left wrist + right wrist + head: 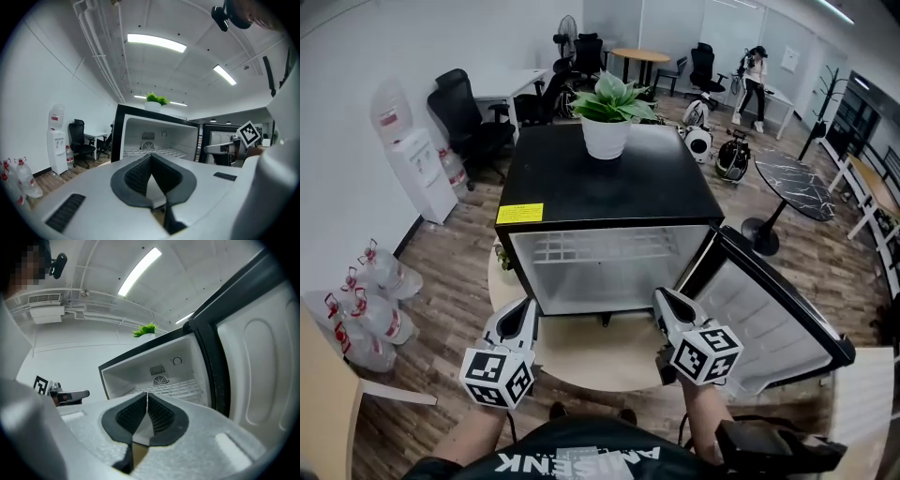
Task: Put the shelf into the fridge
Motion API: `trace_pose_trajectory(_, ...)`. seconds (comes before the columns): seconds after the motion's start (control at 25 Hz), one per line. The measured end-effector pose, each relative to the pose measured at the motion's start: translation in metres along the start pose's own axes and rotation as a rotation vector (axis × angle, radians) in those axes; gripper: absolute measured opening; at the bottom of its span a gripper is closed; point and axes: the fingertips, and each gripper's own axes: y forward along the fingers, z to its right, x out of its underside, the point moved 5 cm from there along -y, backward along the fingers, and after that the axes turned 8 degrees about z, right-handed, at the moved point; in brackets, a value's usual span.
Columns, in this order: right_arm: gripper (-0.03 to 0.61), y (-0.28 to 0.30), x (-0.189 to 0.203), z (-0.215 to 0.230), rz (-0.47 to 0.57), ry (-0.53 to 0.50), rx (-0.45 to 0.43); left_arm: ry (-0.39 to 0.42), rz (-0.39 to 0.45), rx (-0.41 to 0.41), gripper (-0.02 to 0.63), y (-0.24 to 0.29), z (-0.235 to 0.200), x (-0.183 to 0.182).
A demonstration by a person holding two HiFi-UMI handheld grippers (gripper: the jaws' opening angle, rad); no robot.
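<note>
We look down on the black fridge (605, 187) in the middle of the frame, standing on a round pale worktop (600, 361), its door (783, 314) swung wide open toward the lower right. The white wire shelf (600, 247) lies flat inside the cabinet, in the upper part, and spans from side wall to side wall. A potted plant (607, 117) sits on the fridge roof, and a yellow label (519, 214) marks its front left corner.

The 2 grippers hover low in front of the opening. The left gripper (523, 311) is at lower left and the right gripper (667, 302) at lower right, both clear of the fridge. In the left gripper view the left gripper (151, 161) has its jaws pressed together on nothing, with the shelf (157, 151) beyond them deep in the cabinet. In the right gripper view the right gripper (147, 398) also has its jaws closed and empty, aimed at the shelf (176, 387), with the door liner (255, 362) filling the right of the frame.

At the left edge of the head view stand a water dispenser (417, 164) and some bottles (370, 305) on the floor.
</note>
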Motion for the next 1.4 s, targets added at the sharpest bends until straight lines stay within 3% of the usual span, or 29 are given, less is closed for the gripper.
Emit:
trace_pose_trajectory(0.2,0.014,0.006,-0.001,-0.006,0.014,-0.053,-0.007,0.107,-0.008,0.006,0.002,0.005,0.002,-0.01)
trace_pose_trajectory(0.4,0.008,0.011,-0.008,-0.015,0.011,-0.048,-0.04,0.085,0.027,-0.007,0.002,0.01,-0.003,-0.023)
trace_pose_trajectory(0.8,0.006,0.017,-0.011,-0.017,0.016,0.011,-0.064,0.065,0.003,0.002,0.002,0.009,0.002,-0.016)
trace_pose_trajectory(1.4,0.006,0.015,-0.01,-0.014,-0.018,0.002,-0.028,0.06,0.003,-0.023,0.002,0.001,0.001,-0.016)
